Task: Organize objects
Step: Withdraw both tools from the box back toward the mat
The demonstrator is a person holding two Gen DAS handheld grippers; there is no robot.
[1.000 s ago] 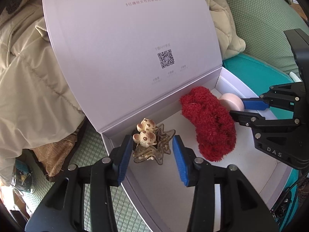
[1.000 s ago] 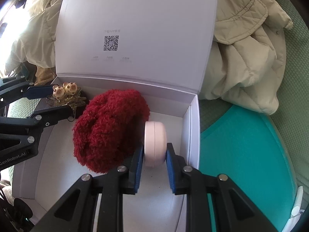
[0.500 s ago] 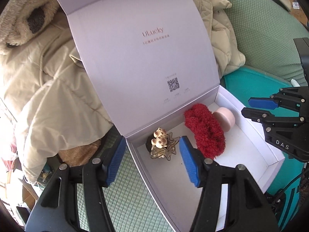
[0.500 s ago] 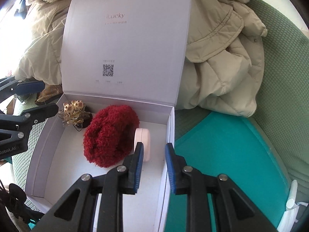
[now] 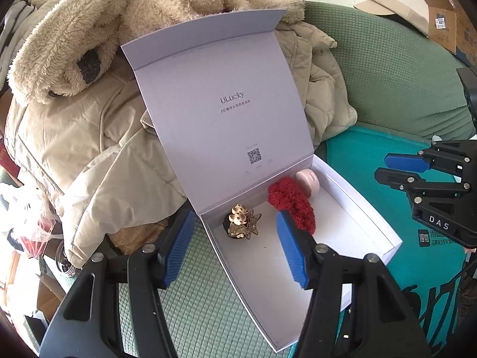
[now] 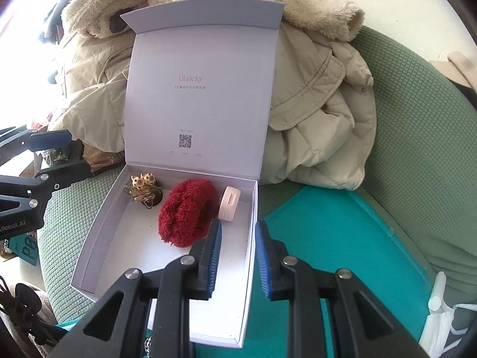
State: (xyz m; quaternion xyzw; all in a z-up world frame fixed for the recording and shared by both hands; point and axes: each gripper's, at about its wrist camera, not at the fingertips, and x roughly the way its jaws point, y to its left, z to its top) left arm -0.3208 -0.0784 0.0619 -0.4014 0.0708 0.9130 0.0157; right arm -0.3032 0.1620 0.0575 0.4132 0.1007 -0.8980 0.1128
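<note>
So on the left, the left gripper [image 5: 234,250] has its blue ribbed fingers [image 5: 290,250] spread about halfway. They've just been opening and there's nothing pinched between them. It's tilted downward, hanging above the near left corner of the white box [image 5: 354,179], with the hair clip lined up in the gap but well below, not touched.

That gold hair clip [image 5: 242,222] sits in the box's back left corner: wiry, star-ish metal with two little cream bear heads on top. Next to it, middle of the box, is a fuzzy red scrunchie [image 5: 293,204], chunky and fluffy, curled into a loop. Right of that, touching the scrunchie, a small pale pink round case [image 6: 229,207] stands on its edge close to the right wall.

The box lid [image 6: 202,89] stands upright behind everything, smooth lilac-white card with "ULucky" and a QR code printed inside. It leans back on a heap of beige puffer coat [image 6: 322,119] and fleecy stuff. The box rests on a green waffle-textured sofa [image 6: 417,113], partly over a teal cushion [image 6: 337,238].

Over on the right, the right gripper [image 6: 237,256] points down too, fingers nearly together with just a narrow gap, holding nothing, hovering over the box's right wall.
</note>
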